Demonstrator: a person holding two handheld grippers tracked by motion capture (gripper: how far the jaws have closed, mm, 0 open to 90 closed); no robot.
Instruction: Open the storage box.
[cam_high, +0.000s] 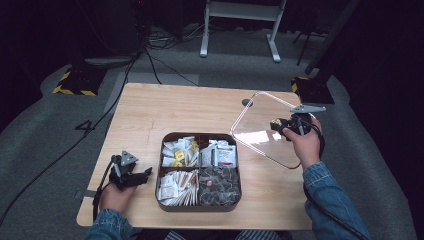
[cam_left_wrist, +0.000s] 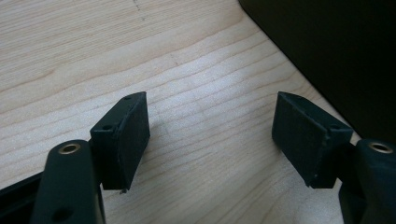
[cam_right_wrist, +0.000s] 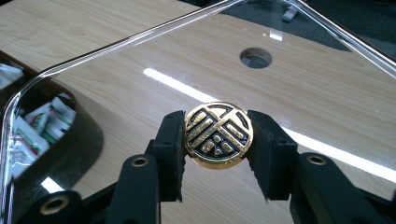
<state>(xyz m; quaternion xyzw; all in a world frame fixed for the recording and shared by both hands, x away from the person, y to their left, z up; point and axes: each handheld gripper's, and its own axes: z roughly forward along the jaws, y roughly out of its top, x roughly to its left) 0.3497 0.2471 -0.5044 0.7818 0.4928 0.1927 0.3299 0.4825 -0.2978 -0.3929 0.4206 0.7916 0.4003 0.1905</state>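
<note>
— Where is the clear lid (cam_high: 262, 132)?
— Near the surface's (cam_high: 150, 115) right edge, tilted, its long axis running toward the far edge; the right gripper (cam_right_wrist: 217, 140) clamps its gold knob (cam_right_wrist: 218, 134).
— The left gripper (cam_left_wrist: 210, 135)?
— Jaws apart, beside the tray (cam_high: 165, 200).

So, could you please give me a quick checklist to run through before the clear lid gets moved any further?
1. Right gripper shut on the lid's gold knob: ok, both pads touch it.
2. Clear lid off the tray: ok, held tilted to the tray's right above the table.
3. Tray compartments uncovered, packets inside: ok.
4. Left gripper free: ok, jaws open with nothing between them, beside the tray's dark wall.
5. Lid's far edge resting on the table or in the air: cannot tell.
</note>
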